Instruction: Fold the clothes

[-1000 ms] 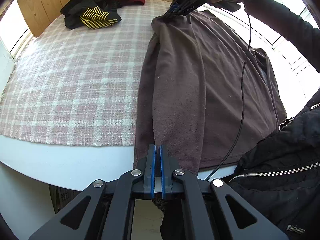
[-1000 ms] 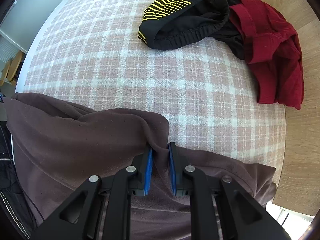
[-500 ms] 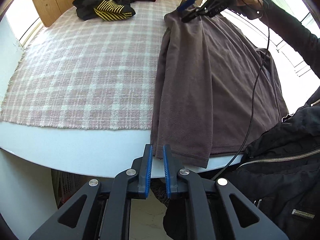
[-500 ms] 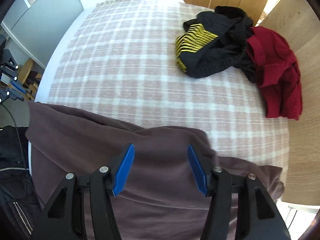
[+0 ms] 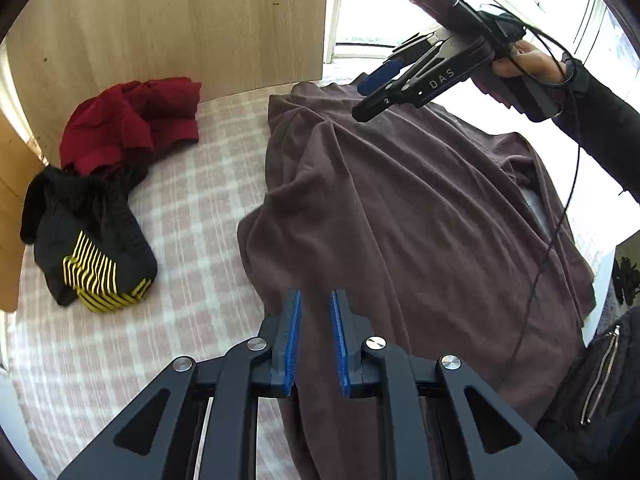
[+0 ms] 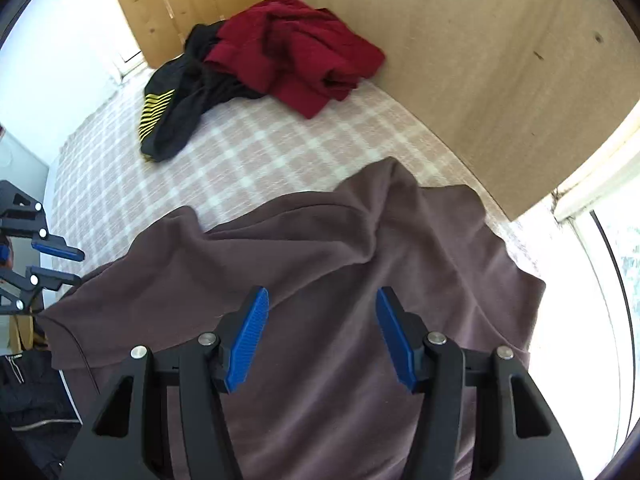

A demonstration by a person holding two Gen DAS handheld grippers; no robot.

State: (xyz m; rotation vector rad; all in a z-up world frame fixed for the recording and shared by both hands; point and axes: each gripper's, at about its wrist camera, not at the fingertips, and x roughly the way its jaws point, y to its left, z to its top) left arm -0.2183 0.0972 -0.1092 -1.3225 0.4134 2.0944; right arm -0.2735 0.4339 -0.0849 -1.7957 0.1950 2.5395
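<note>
Left hand-held gripper (image 5: 315, 338): jaws opening, a narrow gap between the blue pads; brown cloth lies under and behind them, and I see nothing pinched.
Right hand-held gripper (image 6: 322, 334): jaws stand about half open above the cloth, nothing between the pads; in the left wrist view it hangs clear over the garment's far end.
Brown garment (image 5: 420, 220): lies lengthwise on the checked cloth (image 5: 192, 216) that covers the worktop; near end runs off under my left gripper, far end sits close to the wooden panel (image 5: 180, 20). One long side is doubled over, with slack ridges and a bunched peak at the far end.
Step in hand: I judge that one lengthwise fold is laid and both grippers are free of it; the garment is not yet a compact stack.
Next move calls for: a fresh pinch at each end of the folded strip, taken on both layers together, then a cross fold. The loose ridges likely need a flattening pull first.
Black and yellow garment (image 5: 92, 264): crumpled, well apart to the left, not folded.
Red garment (image 5: 132, 120): crumpled beyond it, touching it, against the panel.
</note>
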